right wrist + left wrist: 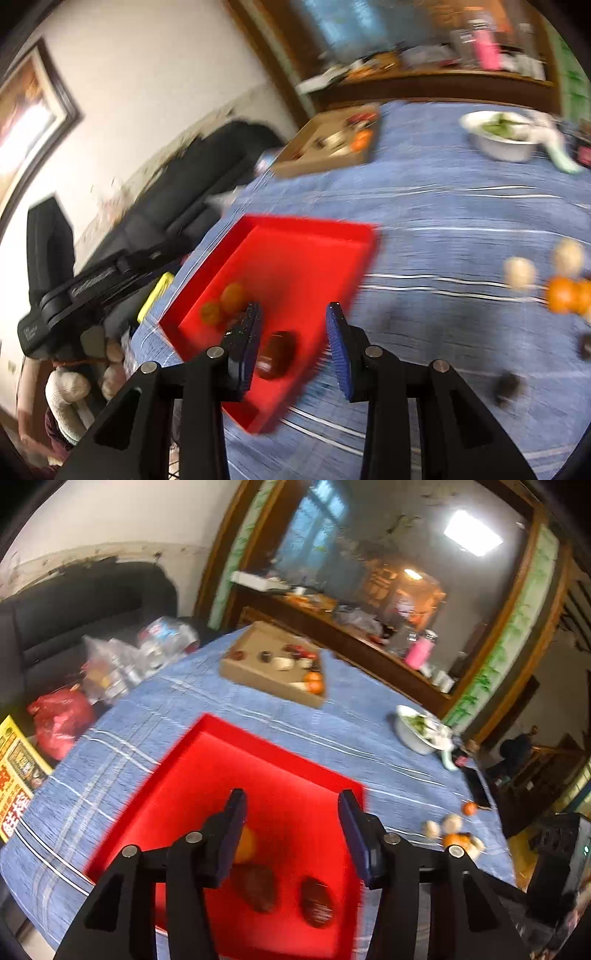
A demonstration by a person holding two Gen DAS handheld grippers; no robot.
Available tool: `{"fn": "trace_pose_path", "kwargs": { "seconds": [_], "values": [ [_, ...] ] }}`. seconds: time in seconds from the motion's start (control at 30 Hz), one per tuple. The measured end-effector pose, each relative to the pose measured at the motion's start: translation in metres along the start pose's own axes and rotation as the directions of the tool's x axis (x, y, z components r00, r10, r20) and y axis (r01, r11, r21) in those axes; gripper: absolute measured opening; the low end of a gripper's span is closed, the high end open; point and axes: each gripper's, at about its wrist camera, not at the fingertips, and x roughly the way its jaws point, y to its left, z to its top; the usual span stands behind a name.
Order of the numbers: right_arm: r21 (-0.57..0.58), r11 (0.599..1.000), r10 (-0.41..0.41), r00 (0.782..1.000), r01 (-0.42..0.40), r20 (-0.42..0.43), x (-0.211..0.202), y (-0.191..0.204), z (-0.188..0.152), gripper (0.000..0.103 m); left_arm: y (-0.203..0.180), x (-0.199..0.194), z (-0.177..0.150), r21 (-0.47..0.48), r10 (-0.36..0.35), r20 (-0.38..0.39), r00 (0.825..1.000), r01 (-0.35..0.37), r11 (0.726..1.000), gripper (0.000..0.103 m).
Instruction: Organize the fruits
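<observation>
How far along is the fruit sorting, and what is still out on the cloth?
Done: the red tray holds an orange fruit and two dark brown fruits. In hand: nothing; the left gripper and right gripper both stand open and empty above the tray. Left: loose fruits, orange and pale, on the blue tablecloth, and the cardboard box holds more items.

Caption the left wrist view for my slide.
Open left claw above a red tray holding an orange and two dark fruits on a blue tablecloth.
</observation>
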Motion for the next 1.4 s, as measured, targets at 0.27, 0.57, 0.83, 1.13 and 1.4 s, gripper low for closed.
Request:
{"fn": "trace_pose_path", "kwargs": {
  "seconds": [0.27, 0.57, 0.83, 1.13, 1.4],
  "values": [
    [0.213, 0.956, -0.227, 0.967, 0.199, 0.114, -0.105, -0.123, -0.028, 0.040, -0.087, 0.024, -0.040, 0.156, -0.094, -0.108, 0.990, 0.110, 0.982, 0.054],
    [0.257, 0.906, -0.354, 0.935, 0.337, 0.023, -0.098, -0.181, -0.039, 0.040, -0.145, 0.047, -0.081, 0.270, -0.137, -0.207, 0.969, 0.191, 0.944, 0.054],
    [0.196, 0.904, -0.382, 0.924, 0.379, -0.025, -0.062, -0.196, -0.035, 0.035, -0.170, 0.066, -0.095, 0.375, -0.125, -0.260, 0.957, 0.219, 0.901, 0.054],
    [0.183, 0.899, -0.398, 0.917, 0.398, -0.042, -0.059, -0.205, -0.036, 0.026, -0.211, 0.110, -0.124, 0.498, -0.069, -0.338, 0.939, 0.241, 0.833, 0.054],
    [0.178, 0.915, -0.363, 0.931, 0.363, -0.033, -0.063, -0.203, -0.038, 0.024, -0.219, 0.124, -0.137, 0.529, -0.052, -0.364, 0.930, 0.253, 0.810, 0.024]
  ]
}}
